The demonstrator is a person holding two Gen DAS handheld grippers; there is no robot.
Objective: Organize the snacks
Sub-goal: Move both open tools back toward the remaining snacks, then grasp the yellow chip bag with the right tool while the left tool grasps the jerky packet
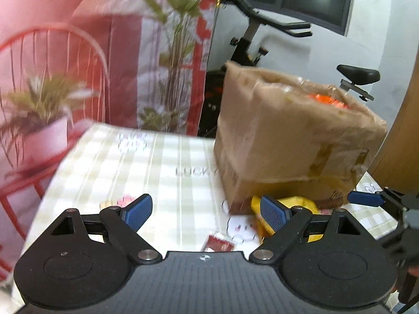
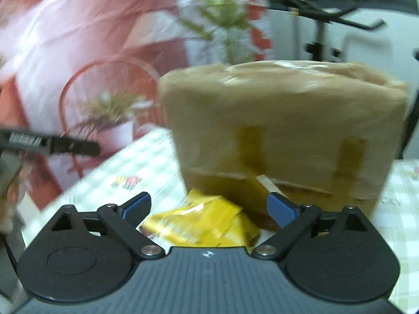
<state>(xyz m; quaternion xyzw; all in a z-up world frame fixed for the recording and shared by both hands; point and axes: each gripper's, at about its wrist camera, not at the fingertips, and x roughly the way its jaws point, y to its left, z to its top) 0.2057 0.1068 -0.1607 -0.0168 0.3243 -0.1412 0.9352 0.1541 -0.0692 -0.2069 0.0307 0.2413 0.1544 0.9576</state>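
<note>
A taped cardboard box (image 1: 293,136) stands on the checked tablecloth (image 1: 131,162), with something orange (image 1: 327,100) showing in its open top. A yellow snack packet (image 1: 301,204) lies at the foot of the box; it also shows in the right wrist view (image 2: 204,222) in front of the box (image 2: 282,136). A small red packet (image 1: 218,243) lies on the cloth. My left gripper (image 1: 207,213) is open and empty above the cloth, left of the yellow packet. My right gripper (image 2: 209,208) is open, with the yellow packet lying below and between its fingers. The right gripper's fingertip (image 1: 366,198) shows at the right edge.
A potted plant (image 1: 44,120) sits on a red wire chair (image 1: 52,83) left of the table. A patterned curtain (image 1: 162,39) hangs behind. An exercise bike (image 1: 262,36) stands behind the box. A wooden panel (image 1: 403,130) is at the right.
</note>
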